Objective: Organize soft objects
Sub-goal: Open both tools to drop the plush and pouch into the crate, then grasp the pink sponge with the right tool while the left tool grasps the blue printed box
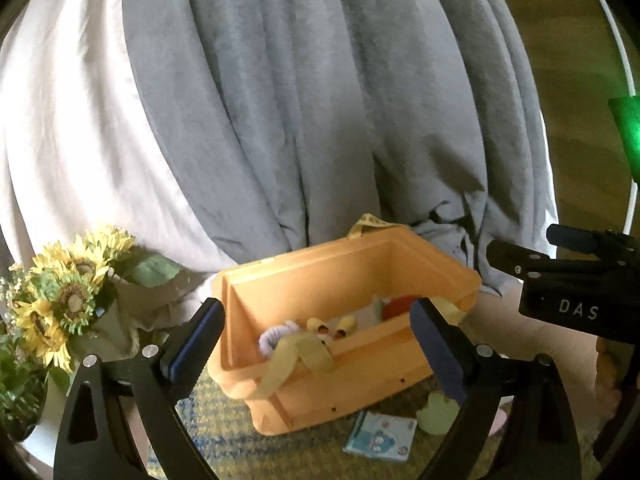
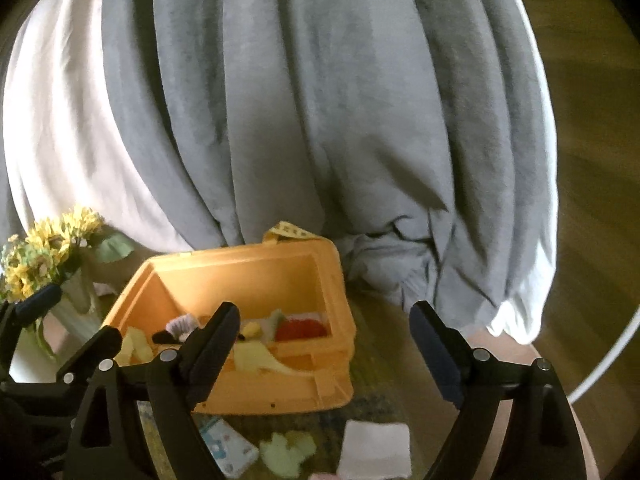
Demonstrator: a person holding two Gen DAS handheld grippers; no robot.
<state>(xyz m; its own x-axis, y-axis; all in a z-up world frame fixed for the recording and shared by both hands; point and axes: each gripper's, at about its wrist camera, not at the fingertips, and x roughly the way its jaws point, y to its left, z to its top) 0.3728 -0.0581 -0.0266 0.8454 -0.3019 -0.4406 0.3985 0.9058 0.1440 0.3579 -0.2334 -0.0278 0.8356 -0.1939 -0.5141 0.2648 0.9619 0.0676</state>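
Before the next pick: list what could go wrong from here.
1. The sunflower vase stands close beside the left gripper; a sideways swing might tip it.
2. The orange basket's strap drapes over its rim and could snag fingers.
3. The pale green item lies near the basket, crowding a grasp.

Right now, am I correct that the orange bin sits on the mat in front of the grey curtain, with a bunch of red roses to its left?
Nearly: the flowers left of the orange bin are yellow sunflowers, not red roses, as the left wrist view shows. The bin does sit on the mat in front of the grey curtain.
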